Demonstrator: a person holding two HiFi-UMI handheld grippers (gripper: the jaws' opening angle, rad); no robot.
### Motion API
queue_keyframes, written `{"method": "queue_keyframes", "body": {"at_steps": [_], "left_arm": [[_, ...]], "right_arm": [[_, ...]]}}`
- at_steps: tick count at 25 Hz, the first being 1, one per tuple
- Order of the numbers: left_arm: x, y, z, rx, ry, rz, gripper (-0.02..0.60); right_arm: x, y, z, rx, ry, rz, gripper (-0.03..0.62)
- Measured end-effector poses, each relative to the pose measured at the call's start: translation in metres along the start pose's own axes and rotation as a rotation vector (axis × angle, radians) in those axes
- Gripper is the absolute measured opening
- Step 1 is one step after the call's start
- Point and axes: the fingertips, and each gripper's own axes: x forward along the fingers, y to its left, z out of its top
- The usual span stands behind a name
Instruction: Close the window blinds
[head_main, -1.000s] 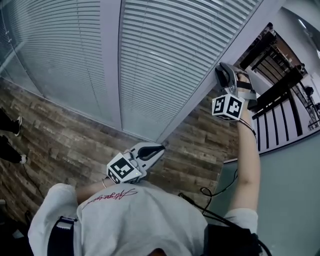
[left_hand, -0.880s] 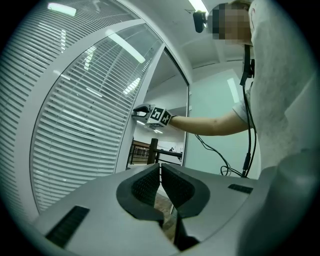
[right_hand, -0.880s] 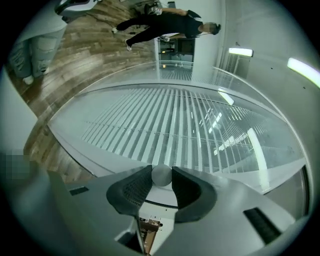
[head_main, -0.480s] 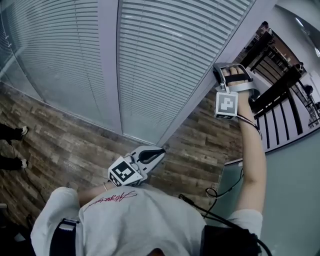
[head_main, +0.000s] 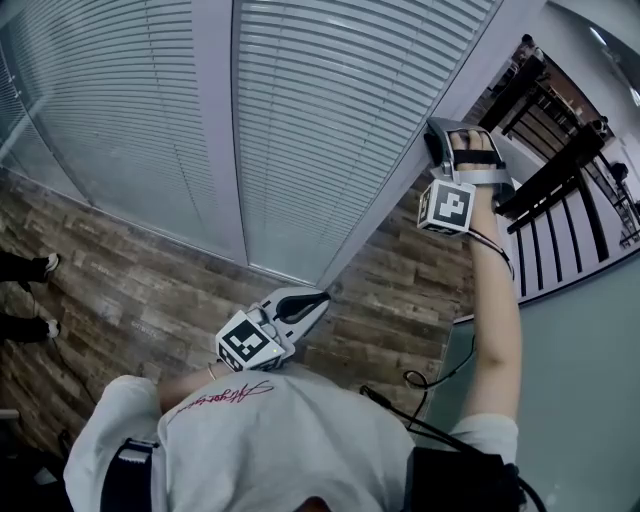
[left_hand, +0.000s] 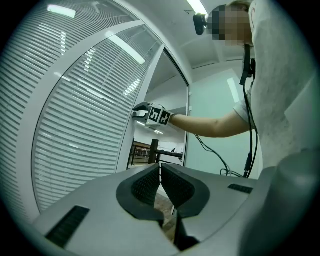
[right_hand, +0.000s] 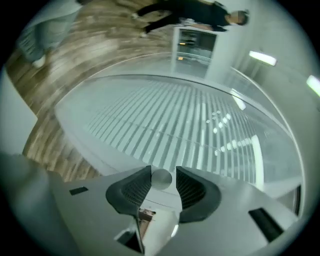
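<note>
You are on the knob-turning step; your right gripper (right_hand: 163, 171) is up at the frame (head_main: 450, 100) beside the blinds (head_main: 330, 120); its jaws have just been opening and sit loose round the knob (right_hand: 161, 180); next, I think, squeeze it and twist; your left gripper (left_hand: 160, 172) hangs low, jaws together, holding nothing.

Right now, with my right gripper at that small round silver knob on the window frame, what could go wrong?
1. The right gripper has just been opening its jaws. The small round silver knob sits between them with a gap at one pad, so a twist may slip off it.
2. The white slatted blinds show dark gaps between slats, so stopping now would likely leave them open.
</note>
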Motion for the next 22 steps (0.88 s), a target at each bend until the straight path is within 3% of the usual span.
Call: {"method": "queue_keyframes", "body": {"at_steps": [2, 6, 7, 9, 13, 15, 16, 19, 22], "left_arm": [[0.0, 0.0, -0.001, 0.004, 0.002, -0.004, 0.02], [0.001, -0.001, -0.001, 0.013, 0.009, -0.024, 0.02], [0.001, 0.0, 0.0, 0.014, 0.008, -0.024, 0.02], [0.0, 0.001, 0.001, 0.01, 0.006, -0.02, 0.02], [-0.001, 0.002, 0.001, 0.0, 0.006, -0.016, 0.02], [-0.001, 0.004, 0.001, 0.003, 0.015, -0.016, 0.02], [-0.001, 0.005, 0.002, 0.007, 0.014, -0.014, 0.02], [-0.003, 0.012, 0.005, 0.004, -0.002, 0.006, 0.02], [-0.001, 0.019, 0.005, 0.003, 0.003, 0.003, 0.02]], "right_arm": [[-0.008, -0.005, -0.003, 0.368, 0.001, -0.076, 0.144], [-0.014, -0.012, -0.012, 1.282, -0.118, -0.156, 0.152], [-0.012, -0.013, -0.015, 1.427, -0.134, -0.176, 0.152], [-0.008, -0.015, -0.021, 1.572, -0.124, -0.225, 0.152], [-0.007, -0.015, -0.026, 1.588, -0.057, -0.311, 0.138], [-0.007, -0.015, -0.025, 1.531, -0.035, -0.345, 0.135], [-0.007, -0.014, -0.025, 1.437, -0.009, -0.354, 0.133], [-0.005, -0.011, -0.021, 1.013, 0.072, -0.336, 0.133], [-0.001, -0.01, -0.014, 0.83, 0.044, -0.266, 0.133]]}}
